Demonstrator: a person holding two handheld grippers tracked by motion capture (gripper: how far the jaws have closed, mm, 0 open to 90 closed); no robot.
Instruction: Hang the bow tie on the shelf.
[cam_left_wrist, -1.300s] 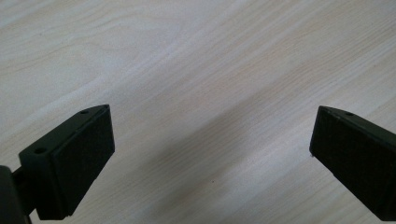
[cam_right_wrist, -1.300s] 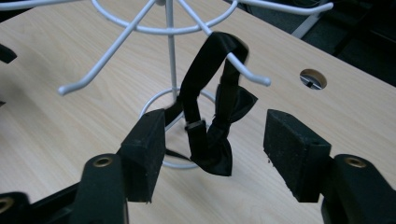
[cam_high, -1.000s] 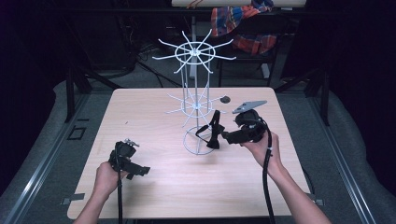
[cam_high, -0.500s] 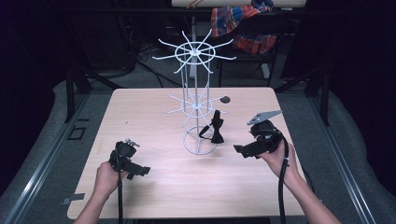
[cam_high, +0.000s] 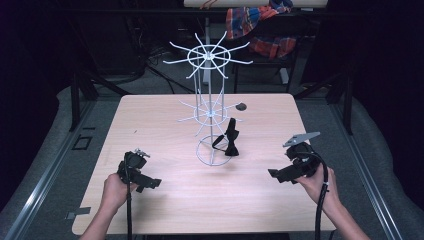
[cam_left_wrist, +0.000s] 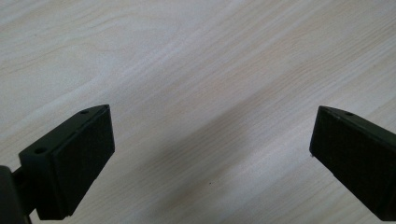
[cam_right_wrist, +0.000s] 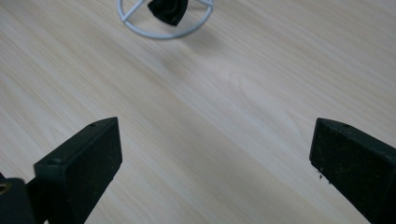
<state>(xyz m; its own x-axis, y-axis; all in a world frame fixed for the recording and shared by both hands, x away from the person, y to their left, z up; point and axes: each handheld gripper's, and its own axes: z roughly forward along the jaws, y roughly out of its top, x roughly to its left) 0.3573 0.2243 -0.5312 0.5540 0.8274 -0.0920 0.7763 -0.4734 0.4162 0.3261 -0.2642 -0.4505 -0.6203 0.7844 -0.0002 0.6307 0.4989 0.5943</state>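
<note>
The black fabric bow tie (cam_high: 231, 138) already hangs on the white wire display rack (cam_high: 209, 111), and your right gripper (cam_right_wrist: 215, 172), jaws just opened and empty, sits well apart from it, your left gripper (cam_left_wrist: 210, 163) likewise released, so little seems left.

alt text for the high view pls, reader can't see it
A white wire rack stands on a wooden table, a black bow tie hanging from a lower arm. A person's hands hold the left gripper and right gripper near the table's front, both apart from the rack.
</note>
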